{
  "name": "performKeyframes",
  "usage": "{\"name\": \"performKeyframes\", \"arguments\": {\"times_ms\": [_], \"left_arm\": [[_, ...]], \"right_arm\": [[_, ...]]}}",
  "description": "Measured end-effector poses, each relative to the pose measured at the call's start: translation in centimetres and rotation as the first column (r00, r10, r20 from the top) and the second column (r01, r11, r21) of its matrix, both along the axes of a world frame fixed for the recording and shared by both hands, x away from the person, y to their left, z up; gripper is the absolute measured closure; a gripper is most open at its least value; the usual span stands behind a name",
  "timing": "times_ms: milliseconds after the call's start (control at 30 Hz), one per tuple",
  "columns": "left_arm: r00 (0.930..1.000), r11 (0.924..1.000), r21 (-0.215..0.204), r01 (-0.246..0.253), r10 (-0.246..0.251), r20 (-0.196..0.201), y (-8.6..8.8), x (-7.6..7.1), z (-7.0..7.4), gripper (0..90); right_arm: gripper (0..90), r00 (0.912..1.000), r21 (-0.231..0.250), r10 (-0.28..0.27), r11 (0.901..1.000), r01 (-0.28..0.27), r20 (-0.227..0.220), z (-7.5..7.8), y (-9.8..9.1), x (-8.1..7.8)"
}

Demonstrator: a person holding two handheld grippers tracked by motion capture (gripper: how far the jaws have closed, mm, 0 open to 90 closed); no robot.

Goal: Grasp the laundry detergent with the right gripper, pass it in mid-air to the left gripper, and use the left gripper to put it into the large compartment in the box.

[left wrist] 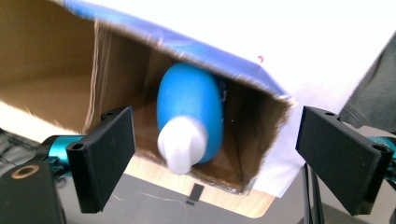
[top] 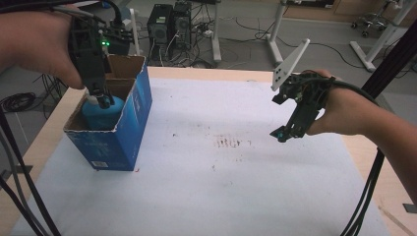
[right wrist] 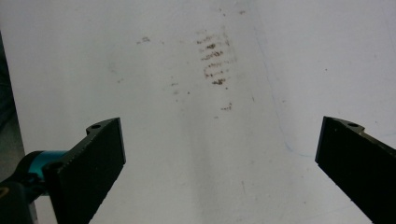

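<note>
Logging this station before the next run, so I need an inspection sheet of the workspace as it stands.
Surface: white sheet over a wooden table, brown smudges mid-sheet.
Job's things: blue bottle with white cap inside the open blue box at the sheet's left edge.
Clutter: nothing seen.
Grippers: left gripper above the box, jaws apart, off the bottle; right gripper open over bare sheet.
Cables: black cables trail off the right gripper.
Surroundings: computer towers, floor wires, table legs behind.
</note>
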State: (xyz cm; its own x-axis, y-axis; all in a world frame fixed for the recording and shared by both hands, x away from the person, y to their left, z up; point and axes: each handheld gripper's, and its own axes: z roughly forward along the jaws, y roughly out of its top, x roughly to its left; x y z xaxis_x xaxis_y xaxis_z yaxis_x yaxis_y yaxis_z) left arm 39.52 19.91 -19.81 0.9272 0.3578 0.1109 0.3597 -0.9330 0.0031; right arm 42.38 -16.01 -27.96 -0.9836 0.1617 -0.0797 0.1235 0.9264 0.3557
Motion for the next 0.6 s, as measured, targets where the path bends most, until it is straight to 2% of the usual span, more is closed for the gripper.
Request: {"name": "performKeyframes", "arguments": {"times_ms": [100, 233, 467, 600], "left_arm": [[0.9985, 0.9985, 0.0, 0.054, -0.054, -0.011, -1.5, -0.5, 0.5, 11.9], [0.9939, 0.9939, -0.004, 0.11, -0.11, -0.009, -3.3, -1.2, 0.6, 8.8], [0.9844, 0.9845, -0.025, 0.173, -0.174, -0.027, -5.6, -1.8, 0.2, 7.1], [0.9779, 0.9786, -0.024, 0.204, -0.205, -0.04, -6.4, -1.9, -0.2, 5.9]], "right_arm": [[0.6, 0.9995, -0.04, 0.008, 0.9992, -0.009, -0.031, 0.3, 0.0, 1.0], [0.6, 0.9987, -0.075, 0.023, 0.9969, -0.026, -0.046, 0.6, 0.0, 1.9], [0.6, 0.9975, -0.109, 0.036, 0.9931, -0.043, -0.061, 0.6, 0.2, 2.8], [0.6, 0.9965, -0.156, 0.052, 0.9859, -0.061, -0.066, 0.1, 0.3, 3.2]]}}
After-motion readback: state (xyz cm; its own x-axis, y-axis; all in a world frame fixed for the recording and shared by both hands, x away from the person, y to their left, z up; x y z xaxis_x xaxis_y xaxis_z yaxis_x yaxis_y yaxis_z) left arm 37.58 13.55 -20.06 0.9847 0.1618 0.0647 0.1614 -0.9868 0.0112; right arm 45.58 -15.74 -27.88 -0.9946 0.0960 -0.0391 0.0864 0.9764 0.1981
